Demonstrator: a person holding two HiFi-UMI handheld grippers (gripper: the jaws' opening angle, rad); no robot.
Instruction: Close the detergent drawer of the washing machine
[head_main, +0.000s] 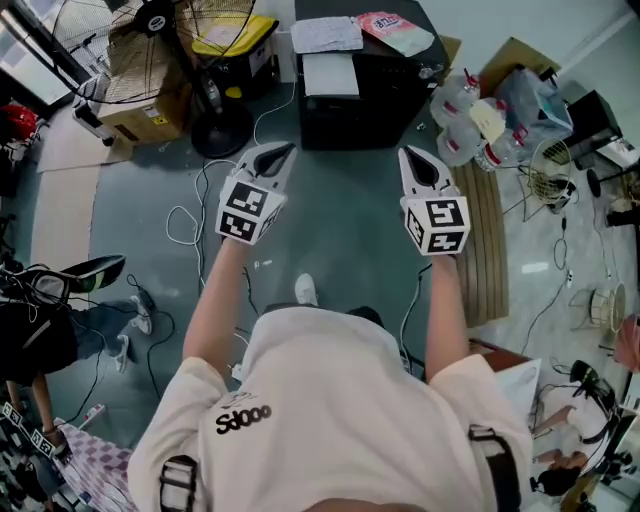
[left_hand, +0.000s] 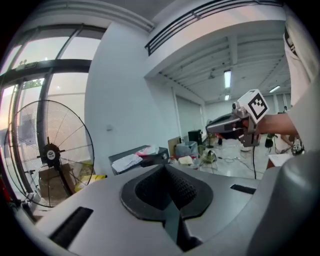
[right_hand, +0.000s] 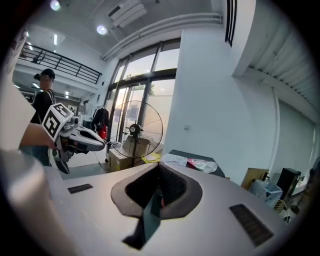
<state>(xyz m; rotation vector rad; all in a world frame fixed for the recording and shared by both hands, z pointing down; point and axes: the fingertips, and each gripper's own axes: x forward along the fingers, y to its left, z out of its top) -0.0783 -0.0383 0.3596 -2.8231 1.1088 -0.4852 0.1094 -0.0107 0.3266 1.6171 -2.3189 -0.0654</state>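
The black washing machine (head_main: 372, 85) stands on the floor ahead, well beyond both grippers. A white cloth and a pink bag lie on its top, and a pale rectangular part (head_main: 330, 74) juts from its front left; I cannot tell if that is the drawer. The machine is small in the left gripper view (left_hand: 142, 159) and sits behind the jaws in the right gripper view (right_hand: 197, 164). My left gripper (head_main: 283, 152) and right gripper (head_main: 412, 155) are held out side by side in the air. Each is shut with nothing between its jaws (left_hand: 167, 172) (right_hand: 159, 172).
A standing fan (head_main: 215, 60) and a cardboard box (head_main: 150, 95) are left of the machine. Water bottles (head_main: 458, 115) and clutter lie to its right. Loose cables (head_main: 190, 225) trail on the floor, and a slatted wooden board (head_main: 487, 245) lies at the right. A bystander (right_hand: 44, 97) stands off left.
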